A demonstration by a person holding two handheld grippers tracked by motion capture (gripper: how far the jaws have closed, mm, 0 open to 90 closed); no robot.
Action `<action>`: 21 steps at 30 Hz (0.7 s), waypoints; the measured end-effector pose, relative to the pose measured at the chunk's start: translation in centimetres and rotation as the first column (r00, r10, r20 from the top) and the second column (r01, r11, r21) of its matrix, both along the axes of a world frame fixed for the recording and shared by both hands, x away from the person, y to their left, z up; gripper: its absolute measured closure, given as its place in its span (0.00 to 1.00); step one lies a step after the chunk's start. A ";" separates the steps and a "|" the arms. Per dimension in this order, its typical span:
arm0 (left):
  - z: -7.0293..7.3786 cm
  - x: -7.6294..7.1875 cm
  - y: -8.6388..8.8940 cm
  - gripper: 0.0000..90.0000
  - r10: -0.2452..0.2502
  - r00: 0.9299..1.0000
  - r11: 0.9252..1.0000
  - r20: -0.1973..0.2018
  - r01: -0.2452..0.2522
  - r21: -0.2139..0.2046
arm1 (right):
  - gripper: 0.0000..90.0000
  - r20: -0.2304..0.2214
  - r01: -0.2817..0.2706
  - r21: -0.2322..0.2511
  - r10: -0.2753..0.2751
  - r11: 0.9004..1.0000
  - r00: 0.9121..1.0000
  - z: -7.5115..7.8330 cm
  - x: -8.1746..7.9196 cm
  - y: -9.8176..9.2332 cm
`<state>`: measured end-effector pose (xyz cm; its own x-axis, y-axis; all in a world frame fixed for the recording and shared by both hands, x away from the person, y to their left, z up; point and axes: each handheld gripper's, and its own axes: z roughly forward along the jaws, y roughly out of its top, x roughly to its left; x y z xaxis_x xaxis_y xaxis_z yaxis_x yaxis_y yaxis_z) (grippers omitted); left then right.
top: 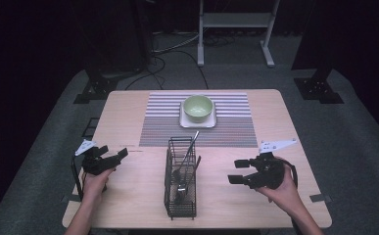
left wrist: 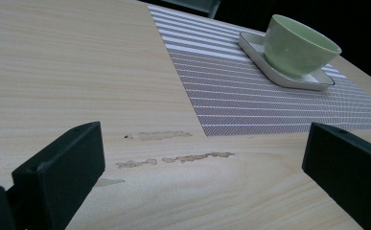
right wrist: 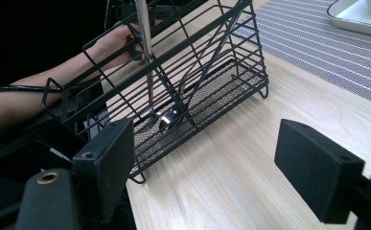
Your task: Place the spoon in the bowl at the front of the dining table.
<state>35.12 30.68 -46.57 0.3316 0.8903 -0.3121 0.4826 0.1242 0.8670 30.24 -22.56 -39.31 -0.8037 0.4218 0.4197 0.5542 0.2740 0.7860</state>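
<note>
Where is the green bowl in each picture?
High view: the bowl sits top middle, on a white plate on the striped mat.
Left gripper view: upper right, on the same plate.
Right gripper view: the top right corner shows the plate; I cannot be sure of the bowl.
Shared landmark: the striped mat.

basket (top: pixel 180 196): blk wire, upright | table ctr-front | utensils (top: pixel 183 169) leaning inside

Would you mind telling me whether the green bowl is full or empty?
Empty: the high view looks into the green bowl and shows only its bare pale inside, on the white plate.
</note>
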 end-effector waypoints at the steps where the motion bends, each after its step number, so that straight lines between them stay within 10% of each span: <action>1: 0.0 0.0 0.0 0.00 0.000 1.000 1.000 -0.001 0.000 0.000 | 0.23 -0.003 -0.003 -0.005 0.003 1.000 1.000 0.1 0.0 0.1; 21: 0.0 0.0 0.1 0.00 -0.002 1.000 1.000 0.001 0.002 0.002 | 0.23 -0.025 -0.065 -0.051 0.063 0.997 0.998 1.8 0.9 3.0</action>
